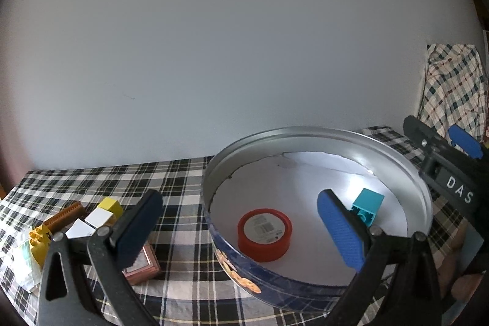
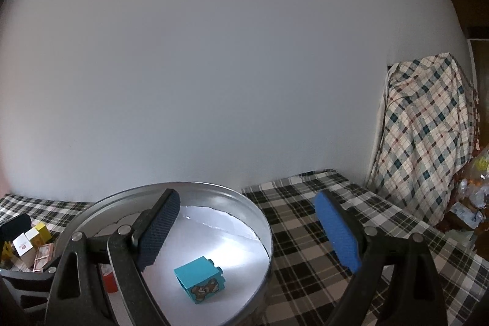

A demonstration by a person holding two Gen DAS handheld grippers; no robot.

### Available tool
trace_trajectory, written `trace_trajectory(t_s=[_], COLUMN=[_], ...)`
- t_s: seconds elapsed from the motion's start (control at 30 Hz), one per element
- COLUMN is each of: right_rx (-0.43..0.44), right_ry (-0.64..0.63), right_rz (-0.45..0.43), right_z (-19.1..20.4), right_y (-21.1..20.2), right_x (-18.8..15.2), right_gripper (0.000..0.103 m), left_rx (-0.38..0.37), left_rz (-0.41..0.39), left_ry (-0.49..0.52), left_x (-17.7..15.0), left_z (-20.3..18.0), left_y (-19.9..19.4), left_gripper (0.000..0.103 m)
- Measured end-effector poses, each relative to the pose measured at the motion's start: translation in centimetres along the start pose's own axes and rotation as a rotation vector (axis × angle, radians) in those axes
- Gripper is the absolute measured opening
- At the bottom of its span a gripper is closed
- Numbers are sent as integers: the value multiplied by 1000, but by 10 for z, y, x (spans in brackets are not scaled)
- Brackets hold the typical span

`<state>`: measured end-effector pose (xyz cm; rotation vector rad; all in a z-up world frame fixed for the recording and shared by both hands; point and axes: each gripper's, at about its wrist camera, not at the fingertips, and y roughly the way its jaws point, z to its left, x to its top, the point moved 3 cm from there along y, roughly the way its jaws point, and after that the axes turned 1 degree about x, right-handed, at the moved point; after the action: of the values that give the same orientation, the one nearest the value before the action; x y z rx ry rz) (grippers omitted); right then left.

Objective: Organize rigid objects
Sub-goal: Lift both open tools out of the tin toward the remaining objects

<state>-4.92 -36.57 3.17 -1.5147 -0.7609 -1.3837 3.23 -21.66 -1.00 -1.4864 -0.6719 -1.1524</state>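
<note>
A round metal cookie tin (image 1: 305, 133) with a blue side stands on the checked tablecloth; it also shows in the right wrist view (image 2: 262, 222). Inside lie a red round lid-like container (image 1: 264, 234) and a teal toy brick (image 1: 368, 210) with a bear picture (image 2: 200, 278). My left gripper (image 1: 241, 231) is open and empty above the tin's near rim. My right gripper (image 2: 247, 229) is open and empty above the tin's right edge. Left of the tin lies a cluster: a yellow block (image 1: 110, 205), white cubes (image 1: 99, 217), a pink framed box (image 1: 142, 265), a brown comb-like piece (image 1: 64, 216).
A plain white wall stands behind the table. A plaid-covered object (image 2: 428, 136) stands at the right beyond the table. The checked tablecloth (image 2: 321, 234) stretches right of the tin. The right gripper's body (image 1: 449, 170) shows at the right of the left wrist view.
</note>
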Motion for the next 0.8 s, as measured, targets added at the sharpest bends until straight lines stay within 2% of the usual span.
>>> trace_trajectory(t_s=[0.2,0.43,0.8], right_rx=[-16,-41,-11], right_ry=[32,11,7], right_rz=[-17,-32,-22], right_z=[-5,4,27], right_y=[-6,-13,-28], right_x=[1,1,-5], right_gripper=[92,92,92], left_rx=[1,9,39], left_rz=[3,15,12], left_ry=[-20,-26,-44], left_x=[-1,-5,-13], left_z=[6,18,45], left_y=[-1,-4,-20], left_gripper=[103,103,103])
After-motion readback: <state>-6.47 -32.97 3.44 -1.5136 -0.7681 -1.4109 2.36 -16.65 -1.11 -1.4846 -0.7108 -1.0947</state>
